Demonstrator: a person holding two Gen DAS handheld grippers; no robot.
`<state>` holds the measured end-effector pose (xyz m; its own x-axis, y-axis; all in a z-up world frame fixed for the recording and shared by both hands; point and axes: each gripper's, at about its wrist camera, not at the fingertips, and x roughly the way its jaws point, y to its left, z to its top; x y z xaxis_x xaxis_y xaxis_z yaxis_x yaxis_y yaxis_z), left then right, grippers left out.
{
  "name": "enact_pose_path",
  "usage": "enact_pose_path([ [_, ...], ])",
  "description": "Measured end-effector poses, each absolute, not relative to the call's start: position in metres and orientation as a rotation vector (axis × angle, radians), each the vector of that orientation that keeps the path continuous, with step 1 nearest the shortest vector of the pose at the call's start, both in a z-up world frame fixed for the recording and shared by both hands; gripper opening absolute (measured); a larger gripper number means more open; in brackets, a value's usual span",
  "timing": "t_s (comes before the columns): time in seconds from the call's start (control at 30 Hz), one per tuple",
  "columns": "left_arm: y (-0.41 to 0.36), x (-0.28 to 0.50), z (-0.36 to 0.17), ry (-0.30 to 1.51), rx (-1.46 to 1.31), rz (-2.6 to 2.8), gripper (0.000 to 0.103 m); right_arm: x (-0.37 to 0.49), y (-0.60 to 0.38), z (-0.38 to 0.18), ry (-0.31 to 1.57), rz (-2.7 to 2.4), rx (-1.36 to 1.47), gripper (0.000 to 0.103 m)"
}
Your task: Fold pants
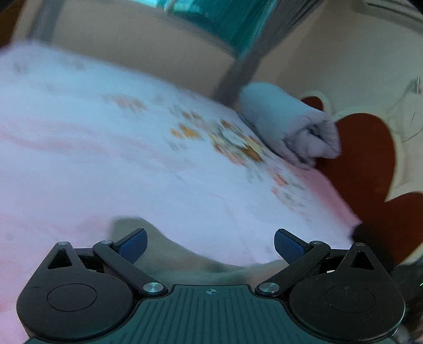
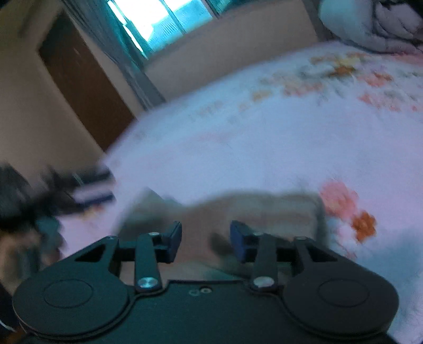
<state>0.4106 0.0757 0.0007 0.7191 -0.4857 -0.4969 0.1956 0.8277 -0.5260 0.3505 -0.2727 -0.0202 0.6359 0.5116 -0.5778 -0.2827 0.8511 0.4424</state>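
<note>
The beige pants (image 1: 185,264) lie on a white and pink flowered bed sheet (image 1: 105,158), right under my left gripper (image 1: 210,243). That gripper is open wide, its blue pads apart over the cloth and nothing between them. In the right wrist view the pants (image 2: 264,206) form a flat beige band on the sheet (image 2: 264,145). My right gripper (image 2: 206,238) hangs just over them with its jaws partly drawn in. A gap shows between its pads, with beige cloth seen through it. Both views are blurred.
A rolled grey blanket (image 1: 285,124) lies at the far side of the bed, next to a red and cream headboard (image 1: 370,164). A brown door (image 2: 79,79) and a bright window (image 2: 164,21) are beyond the bed. Dark clutter (image 2: 39,190) sits off the bed's left edge.
</note>
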Motion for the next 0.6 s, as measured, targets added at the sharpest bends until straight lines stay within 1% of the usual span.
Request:
enact_pose_path([
  [0.03, 0.076, 0.418, -0.011, 0.699, -0.502, -0.411, 0.101, 0.351, -0.275, -0.028, 0.769, 0.429, 0.299, 0.004],
  [0.07, 0.076, 0.424, -0.023, 0.717, -0.529, -0.413, 0.101, 0.350, -0.282, -0.034, 0.769, 0.413, 0.293, 0.000],
  [0.1, 0.077, 0.429, -0.036, 0.733, -0.542, -0.400, 0.101, 0.349, -0.291, -0.040, 0.771, 0.405, 0.316, 0.000],
  [0.13, 0.079, 0.434, -0.049, 0.750, -0.548, -0.375, 0.093, 0.350, -0.299, -0.046, 0.782, 0.415, 0.371, 0.000],
  [0.2, 0.082, 0.434, -0.064, 0.741, -0.576, -0.350, 0.084, 0.348, -0.314, -0.052, 0.794, 0.434, 0.437, 0.000],
  [0.3, 0.084, 0.430, -0.069, 0.718, -0.596, -0.349, 0.083, 0.343, -0.317, -0.052, 0.787, 0.448, 0.405, 0.000],
  [0.4, 0.084, 0.420, -0.054, 0.712, -0.561, -0.334, 0.084, 0.345, -0.317, -0.049, 0.793, 0.443, 0.435, 0.000],
  [0.43, 0.088, 0.412, -0.045, 0.699, -0.530, -0.320, 0.085, 0.345, -0.315, -0.044, 0.792, 0.433, 0.444, 0.000],
  [0.47, 0.091, 0.403, -0.035, 0.689, -0.487, -0.296, 0.088, 0.342, -0.313, -0.039, 0.777, 0.423, 0.434, 0.000],
  [0.5, 0.093, 0.393, -0.026, 0.674, -0.442, -0.259, 0.098, 0.333, -0.310, -0.028, 0.740, 0.420, 0.394, 0.006],
  [0.53, 0.096, 0.381, -0.018, 0.648, -0.405, -0.231, 0.102, 0.327, -0.305, -0.022, 0.706, 0.415, 0.351, 0.022],
  [0.6, 0.100, 0.360, -0.012, 0.631, -0.341, -0.211, 0.102, 0.316, -0.297, -0.014, 0.676, 0.430, 0.300, 0.023],
])
